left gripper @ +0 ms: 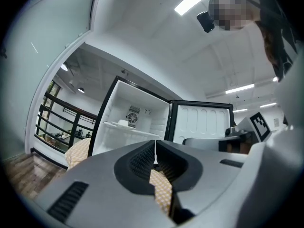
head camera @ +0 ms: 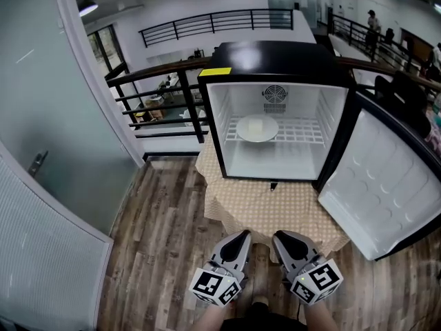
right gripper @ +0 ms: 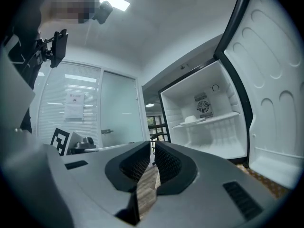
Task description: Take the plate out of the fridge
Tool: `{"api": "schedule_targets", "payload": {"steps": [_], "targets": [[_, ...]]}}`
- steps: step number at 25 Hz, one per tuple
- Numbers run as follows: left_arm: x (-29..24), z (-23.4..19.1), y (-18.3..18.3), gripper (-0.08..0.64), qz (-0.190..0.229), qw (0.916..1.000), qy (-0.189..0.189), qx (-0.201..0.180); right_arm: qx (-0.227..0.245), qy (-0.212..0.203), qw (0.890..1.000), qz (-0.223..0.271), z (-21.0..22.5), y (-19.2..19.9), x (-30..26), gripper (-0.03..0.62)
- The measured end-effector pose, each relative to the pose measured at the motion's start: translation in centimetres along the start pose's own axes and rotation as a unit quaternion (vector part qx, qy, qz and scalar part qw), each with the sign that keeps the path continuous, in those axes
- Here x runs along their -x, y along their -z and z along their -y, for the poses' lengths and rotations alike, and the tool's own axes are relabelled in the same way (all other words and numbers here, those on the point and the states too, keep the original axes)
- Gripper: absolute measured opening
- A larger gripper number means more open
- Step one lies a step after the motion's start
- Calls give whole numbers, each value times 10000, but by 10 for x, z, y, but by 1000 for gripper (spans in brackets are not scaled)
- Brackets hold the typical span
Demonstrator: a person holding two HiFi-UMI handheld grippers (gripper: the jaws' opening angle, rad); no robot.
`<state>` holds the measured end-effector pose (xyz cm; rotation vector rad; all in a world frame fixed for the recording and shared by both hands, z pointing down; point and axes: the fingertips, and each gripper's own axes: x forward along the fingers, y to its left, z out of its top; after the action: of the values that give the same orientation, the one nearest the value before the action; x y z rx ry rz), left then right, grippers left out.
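Both grippers sit low in the head view, side by side: the left gripper (head camera: 240, 238) and right gripper (head camera: 281, 240) each have their jaws drawn together and carry nothing. They hang over the wood floor (head camera: 165, 240) at the near edge of a checked cloth (head camera: 269, 205). On that cloth stands the fridge (head camera: 275, 57), its door (head camera: 375, 178) swung wide to the right. The plate (head camera: 258, 131) lies inside on the wire shelf (head camera: 303, 131), left of centre, with a pale block (head camera: 256, 124) on it, well apart from both grippers.

From the left gripper view, the left gripper (left gripper: 155, 152) has its jaw tips meeting, with only cloth (left gripper: 78, 151) showing behind them. Beyond stands the fridge (left gripper: 142, 103) with the plate (left gripper: 124, 124) on its shelf and the door (left gripper: 202, 122) open at the right. The right gripper (left gripper: 209, 144) shows just beside it.

From the right gripper view, the right gripper (right gripper: 153, 152) is closed to a thin slit, empty, with floor (right gripper: 147, 184) seen between the pads. The fridge (right gripper: 190, 87) is ahead, the plate (right gripper: 192, 120) resting on the shelf (right gripper: 218, 118), the door (right gripper: 270, 80) looming at the right. The left gripper (right gripper: 80, 144) lies at the left.
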<state>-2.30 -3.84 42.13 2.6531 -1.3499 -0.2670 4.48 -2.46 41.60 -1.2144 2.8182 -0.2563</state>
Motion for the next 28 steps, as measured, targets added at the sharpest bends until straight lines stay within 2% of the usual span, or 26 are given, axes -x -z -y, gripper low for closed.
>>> {"api": "schedule_targets", "payload": {"steps": [15,28], "targets": [[-34,-27,5,15,-42,9999,-117,61,-43,-197,9997,-117,20,1,-43,48],[-96,-72,1,12,-132,9996,214,94,-49,8,9999,-153,56,-6,-108,48]]}}
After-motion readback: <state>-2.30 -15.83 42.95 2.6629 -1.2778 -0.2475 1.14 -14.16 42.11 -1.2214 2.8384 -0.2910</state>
